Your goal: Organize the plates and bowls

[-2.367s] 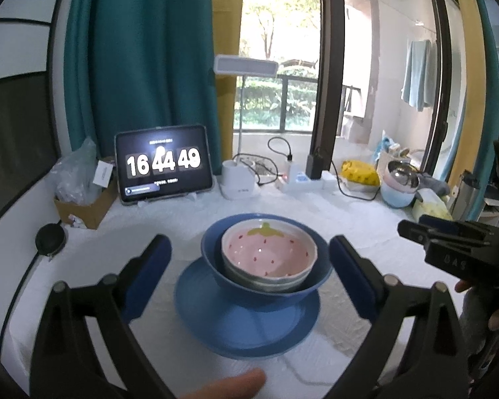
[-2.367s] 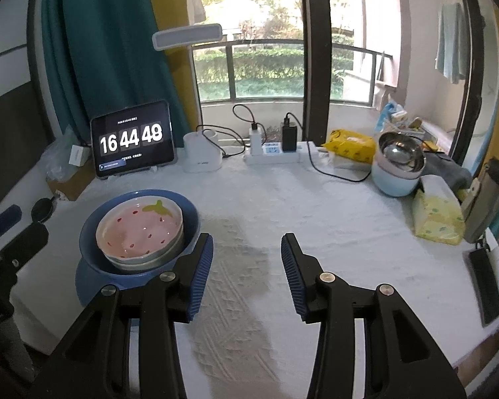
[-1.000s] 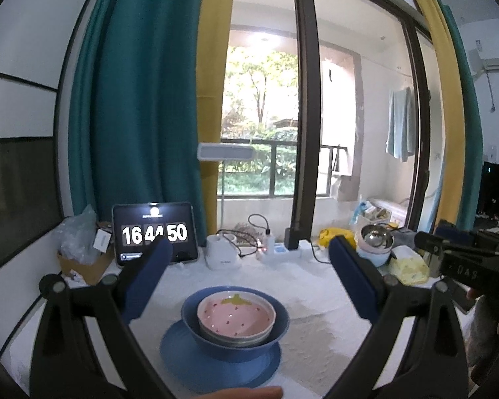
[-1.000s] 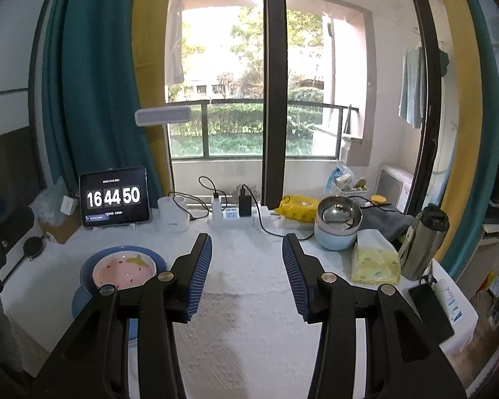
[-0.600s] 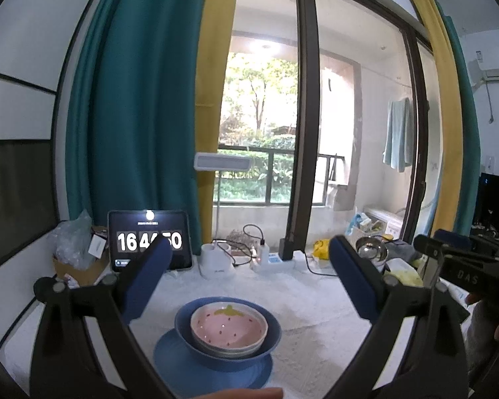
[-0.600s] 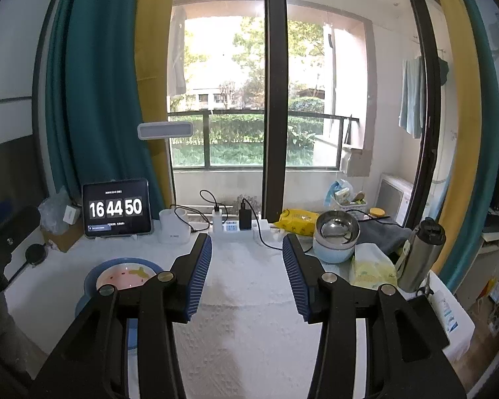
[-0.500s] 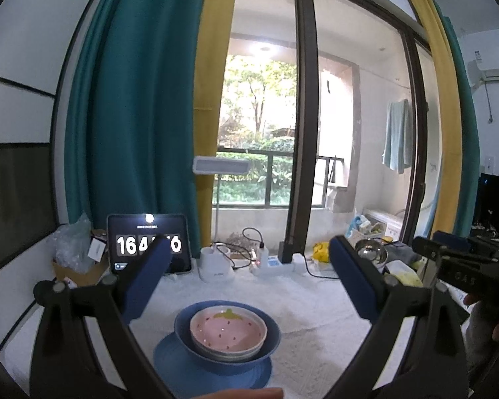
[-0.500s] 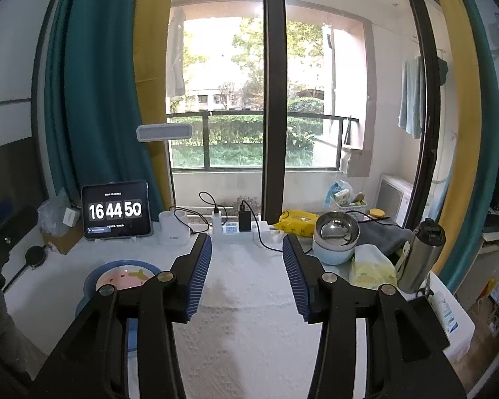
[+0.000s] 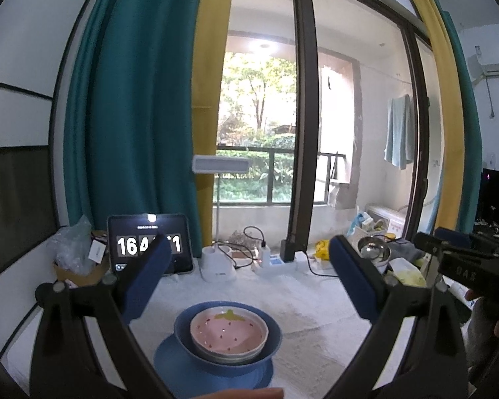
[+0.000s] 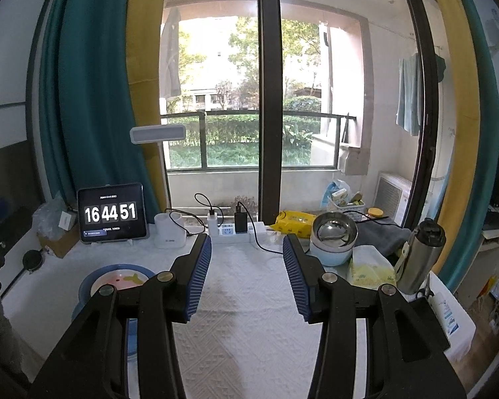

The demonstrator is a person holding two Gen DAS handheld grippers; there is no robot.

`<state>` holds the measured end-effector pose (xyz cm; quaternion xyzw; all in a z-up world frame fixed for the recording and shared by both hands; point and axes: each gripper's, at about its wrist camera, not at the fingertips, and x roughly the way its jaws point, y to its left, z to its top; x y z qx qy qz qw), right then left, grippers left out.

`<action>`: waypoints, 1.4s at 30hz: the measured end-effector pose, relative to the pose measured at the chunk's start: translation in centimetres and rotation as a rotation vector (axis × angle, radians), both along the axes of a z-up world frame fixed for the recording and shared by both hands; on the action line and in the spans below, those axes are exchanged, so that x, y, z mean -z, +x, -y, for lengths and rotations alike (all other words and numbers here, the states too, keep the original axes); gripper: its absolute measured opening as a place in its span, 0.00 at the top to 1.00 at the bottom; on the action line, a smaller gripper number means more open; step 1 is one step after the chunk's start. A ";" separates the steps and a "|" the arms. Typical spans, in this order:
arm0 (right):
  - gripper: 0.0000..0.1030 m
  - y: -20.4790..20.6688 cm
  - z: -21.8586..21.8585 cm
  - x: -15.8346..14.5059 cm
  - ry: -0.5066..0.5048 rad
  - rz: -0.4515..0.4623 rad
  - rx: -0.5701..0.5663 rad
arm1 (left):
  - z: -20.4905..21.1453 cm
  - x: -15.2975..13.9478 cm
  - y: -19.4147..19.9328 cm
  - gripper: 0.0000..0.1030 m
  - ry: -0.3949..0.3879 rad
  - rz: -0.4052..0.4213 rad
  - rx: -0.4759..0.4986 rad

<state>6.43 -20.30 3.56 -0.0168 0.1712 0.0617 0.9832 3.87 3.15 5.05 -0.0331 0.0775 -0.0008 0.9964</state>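
A pink strawberry-pattern bowl (image 9: 229,335) sits nested inside a blue bowl (image 9: 183,331), which stands on a blue plate (image 9: 169,365) on the white tablecloth. The stack also shows in the right wrist view (image 10: 116,279), low left, partly hidden behind my right gripper's left finger. My left gripper (image 9: 249,279) is open and empty, held above and behind the stack. My right gripper (image 10: 247,279) is open and empty, raised over the middle of the table, to the right of the stack.
A tablet clock (image 10: 112,214), a white lamp base (image 10: 169,231) and a power strip (image 10: 233,231) line the back edge. A steel-lidded pot (image 10: 332,236), tissue pack (image 10: 369,266) and flask (image 10: 419,252) stand at the right. A cardboard box (image 9: 80,269) sits back left.
Both grippers have lifted and pulled back from the table, so the stacked dishes look smaller and lower in both views. Both stay open. The stack has not moved.
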 end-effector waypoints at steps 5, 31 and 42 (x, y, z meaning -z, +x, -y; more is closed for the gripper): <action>0.54 0.2 0.0 0.0 -0.006 -0.005 -0.002 | -0.2 -0.1 0.1 0.06 -0.007 -0.001 -0.007; 0.54 0.9 -0.3 0.6 -0.007 -0.022 -0.013 | -0.2 0.5 0.4 0.06 0.004 -0.043 -0.034; 0.54 1.2 -0.3 0.8 -0.007 -0.029 -0.017 | -0.3 0.7 0.6 0.06 0.002 -0.054 -0.039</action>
